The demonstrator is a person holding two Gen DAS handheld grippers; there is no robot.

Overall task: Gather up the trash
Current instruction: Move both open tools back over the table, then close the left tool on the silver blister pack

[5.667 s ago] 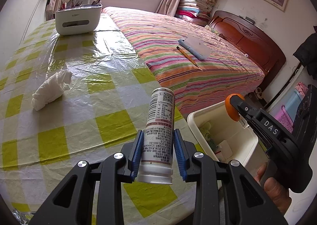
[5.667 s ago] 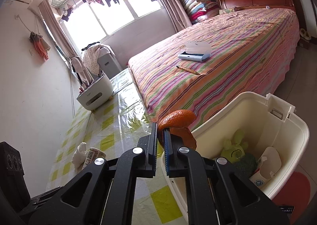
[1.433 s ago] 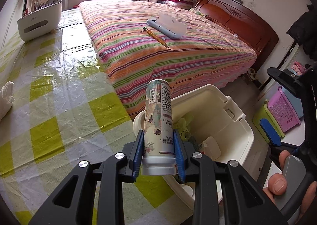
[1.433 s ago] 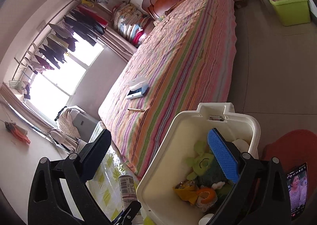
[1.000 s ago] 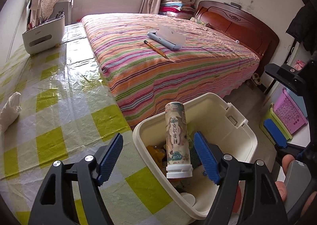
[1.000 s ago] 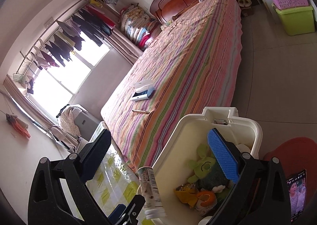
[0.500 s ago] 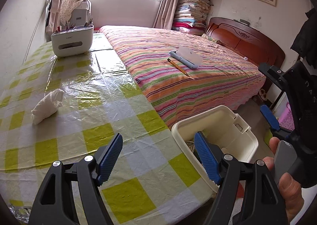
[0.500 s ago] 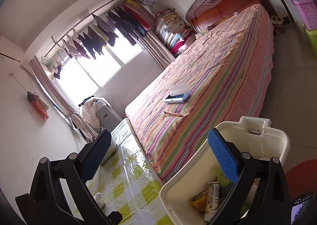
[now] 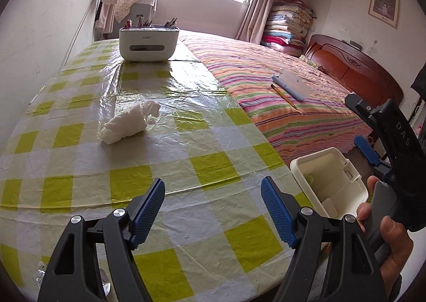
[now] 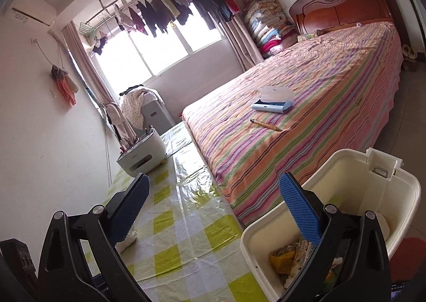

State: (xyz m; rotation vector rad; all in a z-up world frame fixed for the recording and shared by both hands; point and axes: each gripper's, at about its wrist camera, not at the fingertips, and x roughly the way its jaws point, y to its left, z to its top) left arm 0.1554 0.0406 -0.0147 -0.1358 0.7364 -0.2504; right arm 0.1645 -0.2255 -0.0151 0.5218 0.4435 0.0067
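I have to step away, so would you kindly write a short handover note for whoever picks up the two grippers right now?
Left gripper: jaws open, nothing held, above the near end of the checked table.
Right gripper: jaws open, nothing held, by the table edge next to the bin.
White bin: on the floor between table and bed, already holding wrappers and other rubbish.
Left to do: the crumpled white tissue lies on the table, apart from both grippers. Pick it up and drop it in the bin.
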